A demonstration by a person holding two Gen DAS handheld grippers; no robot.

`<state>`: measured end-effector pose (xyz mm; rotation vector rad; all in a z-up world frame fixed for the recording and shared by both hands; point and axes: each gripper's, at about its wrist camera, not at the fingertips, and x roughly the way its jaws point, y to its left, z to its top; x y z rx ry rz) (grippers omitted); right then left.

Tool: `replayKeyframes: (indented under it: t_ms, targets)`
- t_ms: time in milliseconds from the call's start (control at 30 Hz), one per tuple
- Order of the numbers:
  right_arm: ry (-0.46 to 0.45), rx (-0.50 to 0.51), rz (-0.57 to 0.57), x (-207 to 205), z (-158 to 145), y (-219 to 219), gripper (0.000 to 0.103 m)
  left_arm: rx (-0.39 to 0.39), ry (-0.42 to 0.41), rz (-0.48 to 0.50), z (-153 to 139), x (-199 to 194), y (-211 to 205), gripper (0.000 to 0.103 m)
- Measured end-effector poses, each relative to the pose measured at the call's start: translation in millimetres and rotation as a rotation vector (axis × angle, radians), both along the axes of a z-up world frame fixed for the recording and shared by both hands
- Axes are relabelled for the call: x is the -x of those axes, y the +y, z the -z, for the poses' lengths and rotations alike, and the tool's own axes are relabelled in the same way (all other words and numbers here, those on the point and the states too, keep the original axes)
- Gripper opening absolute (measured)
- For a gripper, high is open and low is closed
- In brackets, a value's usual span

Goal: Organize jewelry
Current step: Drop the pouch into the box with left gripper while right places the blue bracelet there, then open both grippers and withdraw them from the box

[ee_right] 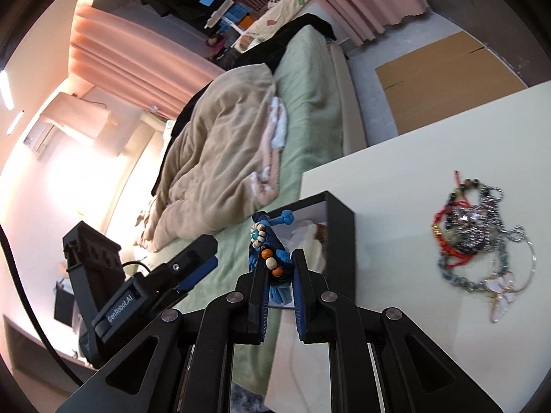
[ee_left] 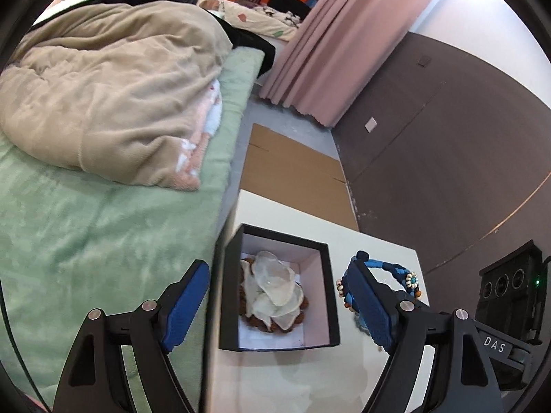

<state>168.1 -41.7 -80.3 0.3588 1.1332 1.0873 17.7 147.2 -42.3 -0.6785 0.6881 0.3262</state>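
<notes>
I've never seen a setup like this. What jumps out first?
Probably the blue beaded bracelet pinched in the right gripper, just in front of the open black box on the white table. Next, the tangled heap of jewelry lying on the table to the right.

jewelry pile (ee_right: 478,237) blurred, box (ee_right: 339,237) interior partly hidden

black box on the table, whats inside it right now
The black box holds pale, translucent shell-like pieces piled on brown beads. The pile hides most of the beads and whatever lies beneath; only bare white lining shows around it.
</notes>
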Motion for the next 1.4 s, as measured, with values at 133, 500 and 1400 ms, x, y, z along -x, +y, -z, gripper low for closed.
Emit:
replayKeyframes:
  t_ms: [133, 500, 1400]
  targets:
    - [-0.019, -0.043, -0.041, 4, -5, 15, 0.015, 0.013, -0.011, -0.022, -1, 3, 6, 0.083]
    - [-0.055, 0.053, -0.004, -1, -5, -2, 0.072, -0.003, -0.007, 0.017, -4, -3, -4, 0.083]
    - [-0.110, 0.237, 0.201, -40, -16, -134, 0.072, -0.077, 0.017, 0.200, -3, -47, -85, 0.083]
